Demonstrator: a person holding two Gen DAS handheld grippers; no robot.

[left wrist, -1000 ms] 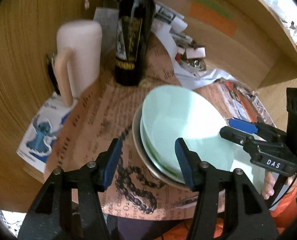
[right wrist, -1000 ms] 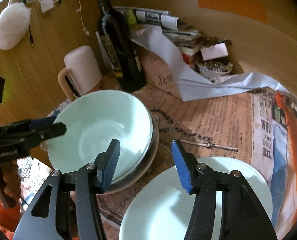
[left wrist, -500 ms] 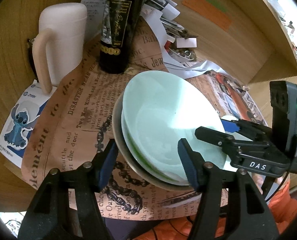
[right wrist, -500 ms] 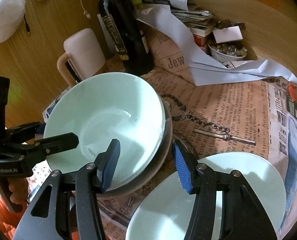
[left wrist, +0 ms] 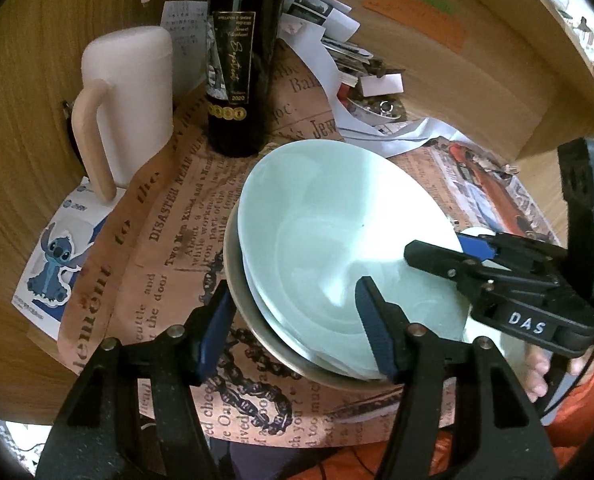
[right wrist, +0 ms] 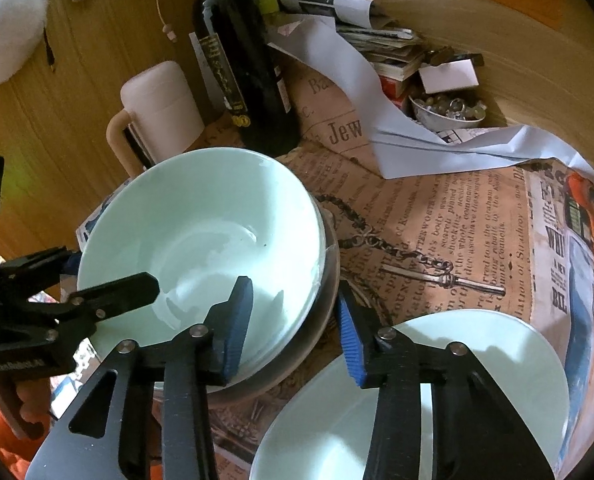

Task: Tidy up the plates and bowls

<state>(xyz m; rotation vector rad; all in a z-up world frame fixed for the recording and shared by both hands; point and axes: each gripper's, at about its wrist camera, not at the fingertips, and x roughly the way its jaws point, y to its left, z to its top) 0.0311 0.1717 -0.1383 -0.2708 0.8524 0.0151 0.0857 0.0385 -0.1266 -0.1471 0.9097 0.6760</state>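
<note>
A pale green bowl [left wrist: 337, 232] sits nested in a stack of bowls; the lowest is a grey one [left wrist: 253, 320]. My left gripper [left wrist: 297, 328] is open, its jaws straddling the near rim of the stack. My right gripper [right wrist: 295, 320] is open and straddles the opposite rim of the same green bowl [right wrist: 201, 232]. The right gripper also shows in the left wrist view [left wrist: 449, 248]. A pale green plate [right wrist: 457, 392] lies flat under the right gripper's right finger.
A dark wine bottle [left wrist: 241, 60] and a pink mug [left wrist: 133, 100] stand just behind the bowls. Loose papers and a small dish of trinkets [right wrist: 445, 112] lie at the back. Printed newspaper [right wrist: 437, 208] covers the table. A wooden wall curves around behind.
Both grippers have moved in towards the bowl stack, so each now straddles its rim. The bowls and plate have not moved.
</note>
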